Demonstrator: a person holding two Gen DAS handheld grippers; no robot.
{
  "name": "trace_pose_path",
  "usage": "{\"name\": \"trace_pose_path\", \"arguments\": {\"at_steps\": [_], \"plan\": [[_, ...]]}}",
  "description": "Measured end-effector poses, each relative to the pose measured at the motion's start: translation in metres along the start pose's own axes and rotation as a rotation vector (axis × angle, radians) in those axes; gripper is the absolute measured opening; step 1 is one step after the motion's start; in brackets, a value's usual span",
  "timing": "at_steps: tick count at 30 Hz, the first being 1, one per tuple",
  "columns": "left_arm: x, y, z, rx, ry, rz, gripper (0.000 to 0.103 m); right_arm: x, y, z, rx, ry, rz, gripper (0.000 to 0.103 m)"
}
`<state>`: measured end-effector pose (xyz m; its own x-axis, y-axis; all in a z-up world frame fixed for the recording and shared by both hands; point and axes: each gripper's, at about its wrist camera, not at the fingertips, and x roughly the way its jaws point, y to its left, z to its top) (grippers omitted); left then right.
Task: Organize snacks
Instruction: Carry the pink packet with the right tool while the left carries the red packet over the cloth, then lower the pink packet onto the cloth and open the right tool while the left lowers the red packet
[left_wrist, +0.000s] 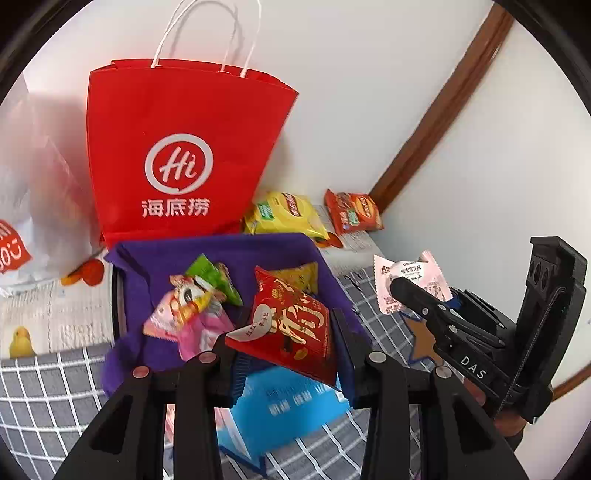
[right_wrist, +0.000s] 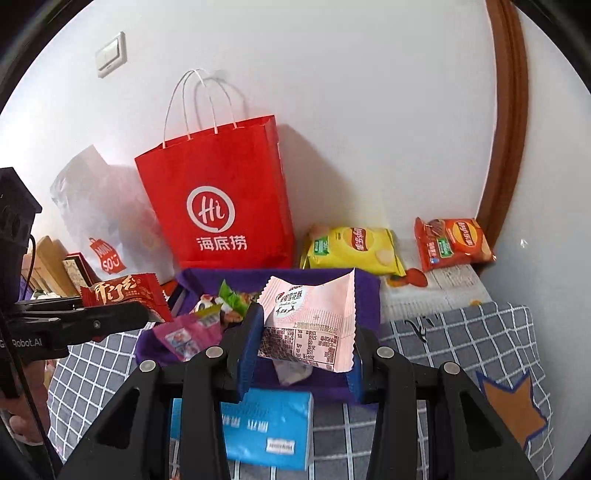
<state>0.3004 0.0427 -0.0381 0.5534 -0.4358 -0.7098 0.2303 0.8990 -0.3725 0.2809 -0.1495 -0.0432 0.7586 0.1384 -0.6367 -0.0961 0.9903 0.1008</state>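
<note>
My left gripper (left_wrist: 284, 347) is shut on a red snack packet (left_wrist: 295, 328) and holds it above the near edge of the purple fabric basket (left_wrist: 221, 251). The same red snack packet (right_wrist: 125, 295) shows at the left of the right wrist view. My right gripper (right_wrist: 299, 343) is shut on a pale pink snack packet (right_wrist: 314, 317), also over the purple fabric basket (right_wrist: 369, 295). From the left wrist view that pink packet (left_wrist: 410, 280) hangs to the right of the basket. Several small snacks (left_wrist: 192, 306) lie inside the basket.
A red paper bag (left_wrist: 184, 147) stands against the wall behind the basket, with a white plastic bag (left_wrist: 37, 184) to its left. A yellow chip bag (right_wrist: 354, 247) and an orange chip bag (right_wrist: 450, 243) lie by the wall. A blue tissue pack (right_wrist: 266, 424) lies on the checked cloth (right_wrist: 461, 339).
</note>
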Motion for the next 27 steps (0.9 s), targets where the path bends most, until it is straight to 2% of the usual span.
{"name": "trace_pose_path", "arguments": {"at_steps": [12,20,27], "plan": [[0.023,0.02,0.025,0.004,-0.018,0.061,0.038,0.047,0.006,0.036,-0.03,0.003,0.019,0.041],[0.053,0.05,0.02,-0.042,0.029,0.072,0.038,0.091,0.012,0.023,-0.061,0.07,0.03,0.04],[0.06,0.065,0.019,-0.062,0.034,0.084,0.038,0.114,0.008,0.015,-0.076,0.115,0.021,0.04]]}}
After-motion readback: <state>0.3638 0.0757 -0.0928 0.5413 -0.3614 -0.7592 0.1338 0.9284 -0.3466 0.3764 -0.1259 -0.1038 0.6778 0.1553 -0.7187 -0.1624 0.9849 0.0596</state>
